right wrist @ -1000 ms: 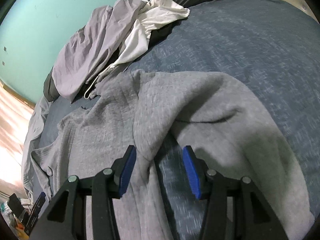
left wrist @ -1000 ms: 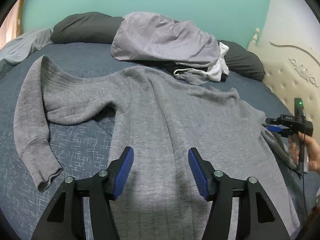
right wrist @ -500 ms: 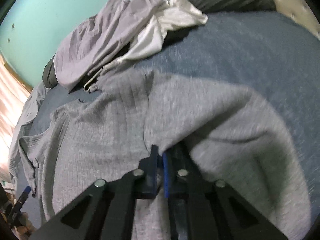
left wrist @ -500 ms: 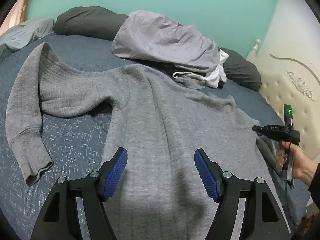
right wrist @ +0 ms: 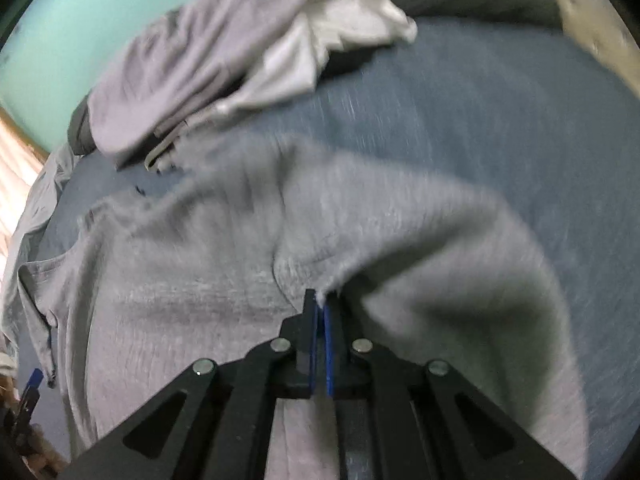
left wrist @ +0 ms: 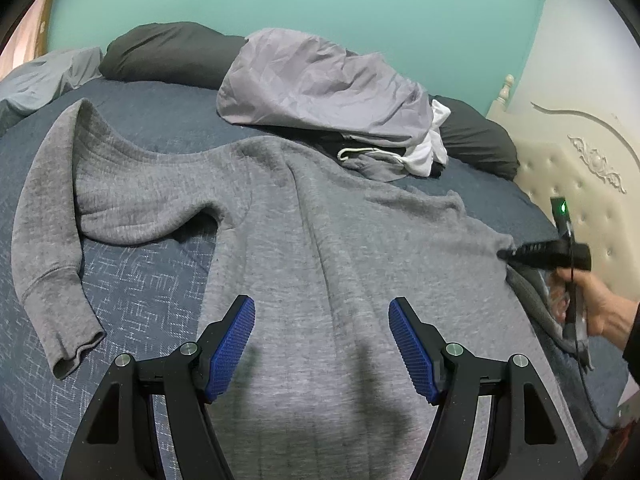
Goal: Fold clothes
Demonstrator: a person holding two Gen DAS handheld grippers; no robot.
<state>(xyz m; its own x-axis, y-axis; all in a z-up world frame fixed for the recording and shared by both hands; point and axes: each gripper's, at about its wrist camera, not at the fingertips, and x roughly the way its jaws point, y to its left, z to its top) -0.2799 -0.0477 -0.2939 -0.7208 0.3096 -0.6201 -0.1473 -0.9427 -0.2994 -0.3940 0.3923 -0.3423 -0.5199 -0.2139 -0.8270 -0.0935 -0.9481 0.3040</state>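
A grey knitted sweatshirt lies spread flat across the dark blue patterned bedcover, its body running from the near edge toward the far pillows. Its left sleeve bends out and back down, the cuff resting near the left edge of the bed.

The left gripper hangs over the near part of the sweatshirt with its blue ribbed pads spread wide, nothing between them and no cloth touched.

The right gripper is clamped tight on a pinch of grey fabric where the right sleeve meets the body; a tuft of knit shows between the blue pads. In the left wrist view the same gripper sits at the right side of the sweatshirt, with the person's hand around its handle.

At the far side, a crumpled pale lilac garment lies heaped over a white piece and dark grey pillows, against a teal wall. A cream tufted headboard stands at the right.
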